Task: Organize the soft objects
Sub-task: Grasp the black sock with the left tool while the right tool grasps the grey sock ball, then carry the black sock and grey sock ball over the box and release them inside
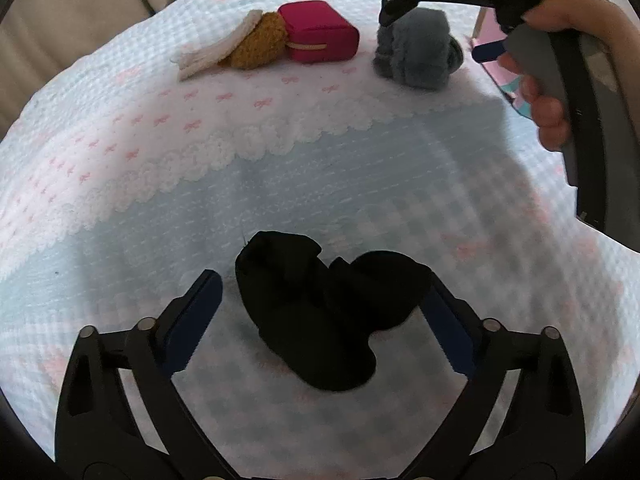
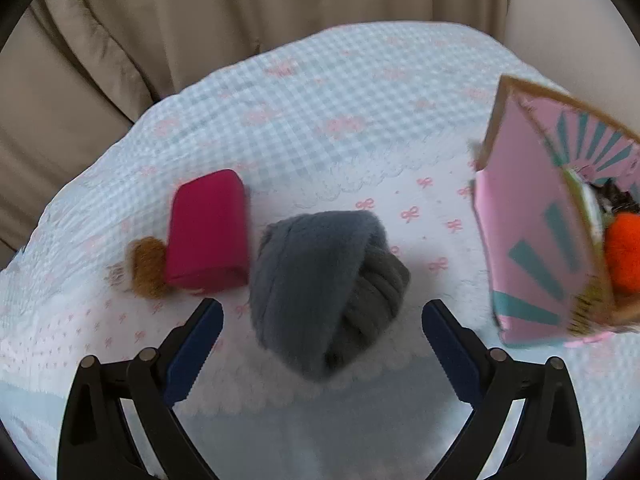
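Right gripper (image 2: 322, 334) spread wide around grey sock bundle (image 2: 326, 292); red case (image 2: 208, 230) left, pink box (image 2: 540, 240) right, on checked blanket (image 2: 320, 120).

pink box (image 2: 532, 248) crowds grey bundle's (image 2: 324, 288) right side.

Both grippers are wide open: the left gripper (image 1: 322, 304) low and near, the right gripper (image 2: 322, 332) farther right.
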The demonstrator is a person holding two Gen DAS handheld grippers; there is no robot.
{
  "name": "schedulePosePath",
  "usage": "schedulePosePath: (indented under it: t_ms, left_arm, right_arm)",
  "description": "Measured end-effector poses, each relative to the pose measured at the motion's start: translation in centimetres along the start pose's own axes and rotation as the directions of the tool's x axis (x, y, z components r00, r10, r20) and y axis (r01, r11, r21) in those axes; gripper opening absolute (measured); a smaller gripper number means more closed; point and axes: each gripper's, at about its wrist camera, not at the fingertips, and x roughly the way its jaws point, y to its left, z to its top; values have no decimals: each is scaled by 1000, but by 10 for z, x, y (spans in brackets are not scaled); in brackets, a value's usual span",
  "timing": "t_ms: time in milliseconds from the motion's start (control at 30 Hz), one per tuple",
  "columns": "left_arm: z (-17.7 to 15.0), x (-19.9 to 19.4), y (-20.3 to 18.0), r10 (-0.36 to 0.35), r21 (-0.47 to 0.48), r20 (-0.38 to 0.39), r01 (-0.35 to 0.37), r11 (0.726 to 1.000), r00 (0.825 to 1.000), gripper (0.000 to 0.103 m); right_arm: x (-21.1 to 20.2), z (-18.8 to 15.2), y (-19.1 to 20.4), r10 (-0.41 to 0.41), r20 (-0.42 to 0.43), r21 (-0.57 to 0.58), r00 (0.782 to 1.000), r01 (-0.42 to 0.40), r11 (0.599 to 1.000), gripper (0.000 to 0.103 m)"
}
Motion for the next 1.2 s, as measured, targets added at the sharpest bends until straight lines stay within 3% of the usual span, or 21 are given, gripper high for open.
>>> schedulePosePath:
  t_ms: [100,267,400,433,533,700,900,1200]
  left_arm:
    - [1,5,1,8,-13,-11,-9,1000,1000,90]
    - [4,4,2,16,-17,-29,-17,1000,999,74]
    - [4,0,3,24,-10,-37,-25,1000,999,49]
    - [5,-1,3,27,-8,-41,-28,1000,999,41]
    - [7,-3,4,37,-5,-55,-38,999,998,29]
    - [9,-7,8,28,-30,-70,-31,999,997,23]
    - [14,-25,18,9,-79,-60,-14,997,998,23]
    - [46,-93,20,-7,-107,42,12,994,999,23]
  right_arm:
    - [16,2,0,1,-13,13,1000,-1,1000,99]
    - [33,6,-3,-3,-44,45,999,5,999,97]
    - [39,11,-8,-13,-74,60,997,17,998,80]
    - [40,12,-9,-11,-78,67,997,16,998,78]
    - [40,12,-14,-3,-88,85,996,10,996,74]
    - [35,11,-12,-13,-90,61,996,19,998,63]
    - [12,12,-12,0,-64,44,998,3,999,60]
    - [-78,16,-1,36,2,7,999,-36,999,60]
